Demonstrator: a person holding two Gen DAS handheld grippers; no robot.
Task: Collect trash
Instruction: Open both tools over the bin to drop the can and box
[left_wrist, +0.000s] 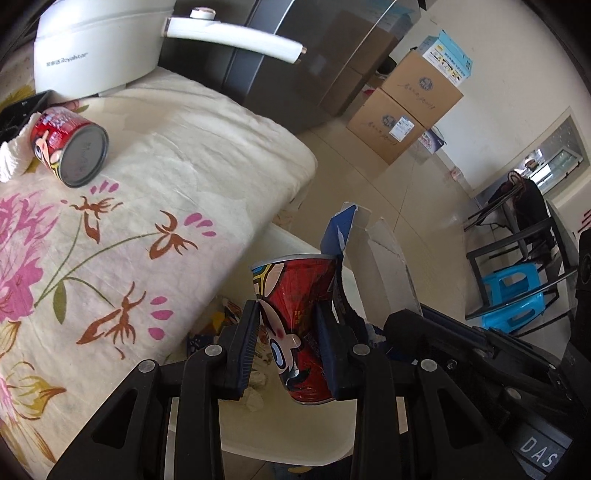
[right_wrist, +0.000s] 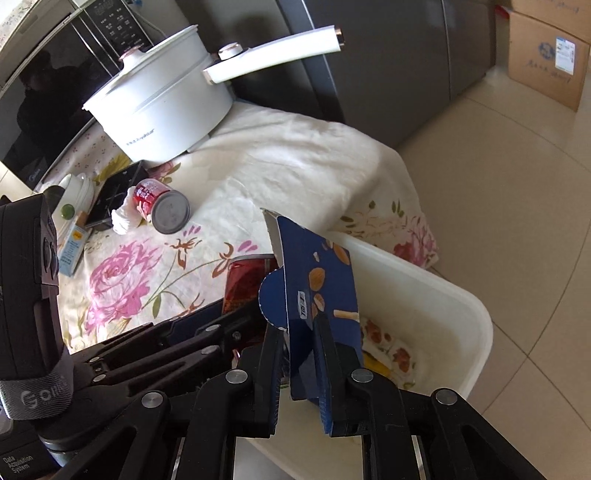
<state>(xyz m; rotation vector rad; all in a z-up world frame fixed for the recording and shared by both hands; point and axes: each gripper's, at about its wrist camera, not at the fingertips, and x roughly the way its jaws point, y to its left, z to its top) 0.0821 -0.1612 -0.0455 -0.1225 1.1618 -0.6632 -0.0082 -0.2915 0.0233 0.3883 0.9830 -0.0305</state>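
1. Left claw (left_wrist: 287, 341) tilts down over the white bin (left_wrist: 295, 435), its jaws clamped on the sides of a crushed red can (left_wrist: 295, 306) held upright above the bin's mouth.
2. Right claw (right_wrist: 298, 363) also angles down over the bin (right_wrist: 443, 288), just right of the left one; a torn blue carton (right_wrist: 317, 280) stands between its jaws, against the right pad (right_wrist: 325, 369), with a gap at the left pad, so the jaws are slightly apart rather than pinching.
3. Crumpled wrappers (right_wrist: 388, 350) already lie in the bin below.
4. Beyond the bin, left, a floral cloth (left_wrist: 110, 240) covers the table.
5. Farther on, a second red can (left_wrist: 70, 147) lies on its side on the cloth, touching a white tissue wad (left_wrist: 13, 158).
6. Behind it stands a white pot (right_wrist: 162, 107) whose long handle (right_wrist: 280, 51) reaches right.
7. Far right, cardboard boxes (left_wrist: 406, 107) are stacked on the floor, with a blue stool (left_wrist: 513, 295) nearer.
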